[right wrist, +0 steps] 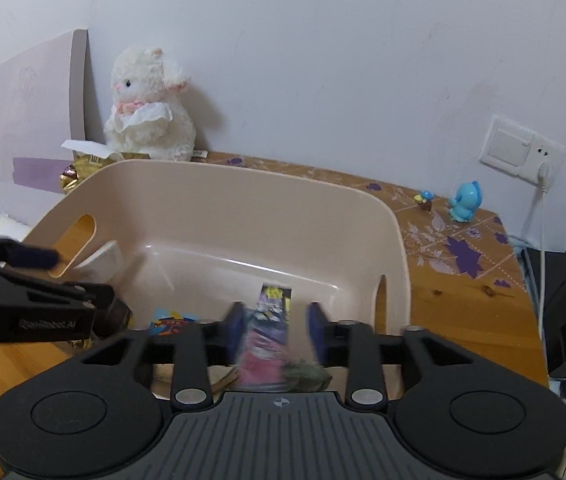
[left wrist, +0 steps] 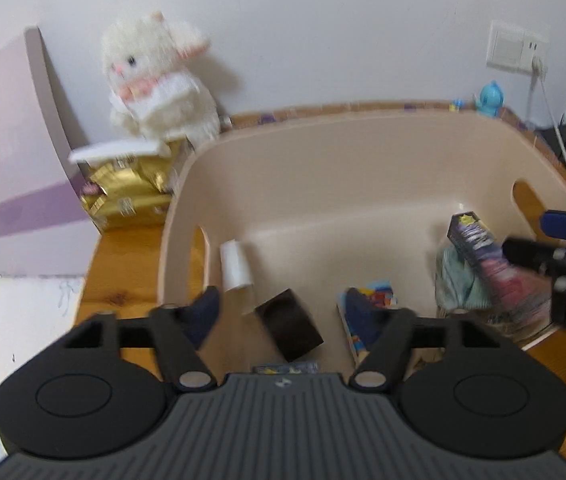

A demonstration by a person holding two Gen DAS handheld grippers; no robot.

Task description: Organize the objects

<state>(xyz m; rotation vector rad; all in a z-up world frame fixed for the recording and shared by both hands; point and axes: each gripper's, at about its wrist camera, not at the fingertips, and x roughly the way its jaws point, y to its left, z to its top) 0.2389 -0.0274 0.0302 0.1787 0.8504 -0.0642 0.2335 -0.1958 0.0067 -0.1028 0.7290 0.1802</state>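
Both grippers are hovering over the beige bin [right wrist: 219, 216] — left gripper [left wrist: 283, 312] spread wide, holding nothing, right gripper [right wrist: 277, 332] parted around the purple box [right wrist: 269, 336] leaning at the bin's right end, grip uncertain.

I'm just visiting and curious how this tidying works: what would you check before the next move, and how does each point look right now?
1. Purple box sits between the right gripper fingers: ok, though there is a gap on the right side, so the hold itself is cannot tell.
2. Box is over the beige bin, not the table: ok.
3. Left gripper is open and carries nothing: ok.
4. The two grippers are apart: ok, the left one is off to the side over the bin's left end.
5. Free floor in the bin for the box: ok, bare floor shows at the back.
6. Dark block below the left gripper is clear of its fingers: cannot tell, blurred.
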